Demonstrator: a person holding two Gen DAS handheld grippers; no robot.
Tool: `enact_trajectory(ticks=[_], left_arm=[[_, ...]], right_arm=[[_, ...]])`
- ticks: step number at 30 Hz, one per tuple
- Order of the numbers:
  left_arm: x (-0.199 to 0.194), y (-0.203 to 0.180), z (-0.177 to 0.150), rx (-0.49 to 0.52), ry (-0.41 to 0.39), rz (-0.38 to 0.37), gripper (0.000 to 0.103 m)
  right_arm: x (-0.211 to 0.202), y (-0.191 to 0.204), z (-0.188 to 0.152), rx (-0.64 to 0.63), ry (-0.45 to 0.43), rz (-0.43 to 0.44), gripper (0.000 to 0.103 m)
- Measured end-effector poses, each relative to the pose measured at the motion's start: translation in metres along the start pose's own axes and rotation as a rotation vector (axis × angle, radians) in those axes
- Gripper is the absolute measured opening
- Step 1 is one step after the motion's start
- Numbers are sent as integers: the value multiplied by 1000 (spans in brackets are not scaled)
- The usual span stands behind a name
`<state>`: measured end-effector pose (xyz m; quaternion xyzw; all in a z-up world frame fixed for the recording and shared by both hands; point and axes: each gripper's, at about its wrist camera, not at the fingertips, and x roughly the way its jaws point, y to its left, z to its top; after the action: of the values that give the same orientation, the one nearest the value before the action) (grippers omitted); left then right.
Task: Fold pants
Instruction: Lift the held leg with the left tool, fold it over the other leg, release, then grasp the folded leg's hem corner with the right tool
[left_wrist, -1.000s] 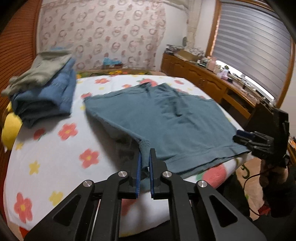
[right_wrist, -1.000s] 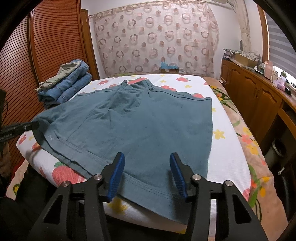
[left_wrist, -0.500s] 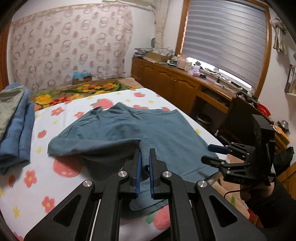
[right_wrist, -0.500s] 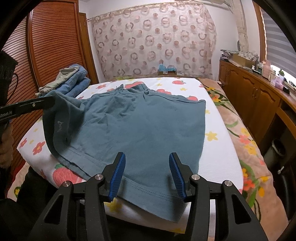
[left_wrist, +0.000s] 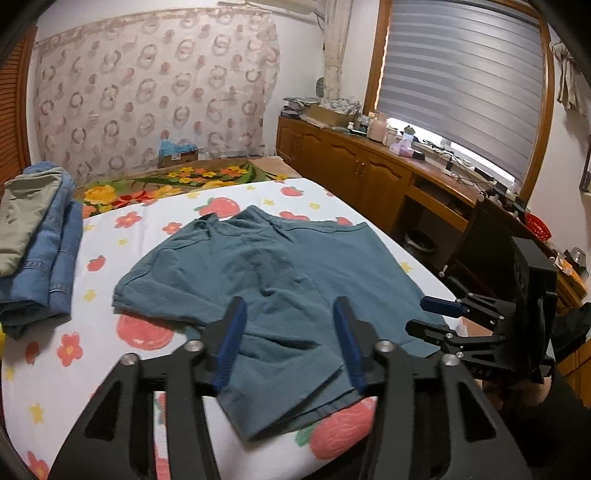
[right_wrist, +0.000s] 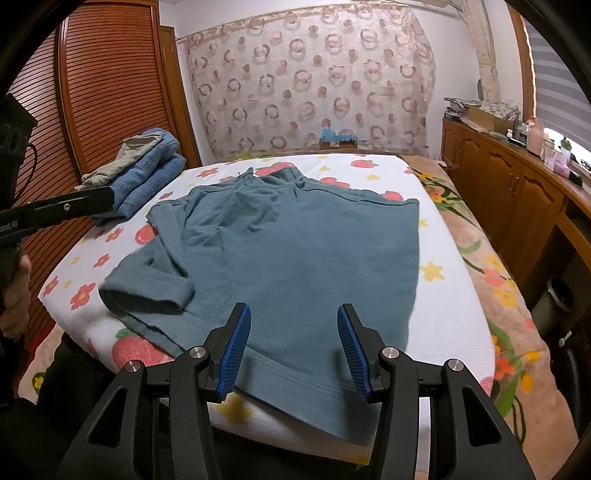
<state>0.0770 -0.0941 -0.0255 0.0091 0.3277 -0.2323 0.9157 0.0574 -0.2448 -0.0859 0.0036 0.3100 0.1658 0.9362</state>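
Note:
Teal pants (left_wrist: 280, 280) lie on the flower-print bed (left_wrist: 74, 369), waist at the far end. Their left side is turned over onto the middle, and a rolled hem (right_wrist: 147, 291) sits near the front edge. My left gripper (left_wrist: 290, 314) hovers over the near part of the pants; its jaws are opening and no cloth is pinched between the blue pads. One of its fingers (right_wrist: 74, 206) shows at the left in the right wrist view. My right gripper (right_wrist: 293, 321) stands open above the pants' near hem (right_wrist: 295, 376) and grips nothing. It also appears at the bed's right edge (left_wrist: 419, 314).
A stack of folded jeans and a khaki garment (left_wrist: 40, 240) lies at the bed's far left. A wooden cabinet (left_wrist: 369, 177) runs along the right under the window. A slatted wardrobe door (right_wrist: 110, 92) stands on the left. A person's hand (right_wrist: 14, 291) holds the left gripper.
My left gripper, shut on the pants' left edge, swung it rightward over the middle, then opened and let go. The cloth now lies folded over. The right gripper stayed still.

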Motion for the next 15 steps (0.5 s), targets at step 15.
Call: enact_trajectory(ticks=[15], left_arm=[[18,50,-53,-78,93,132,81]], right_arm=[[18,32,16,-63,-2,84,51]])
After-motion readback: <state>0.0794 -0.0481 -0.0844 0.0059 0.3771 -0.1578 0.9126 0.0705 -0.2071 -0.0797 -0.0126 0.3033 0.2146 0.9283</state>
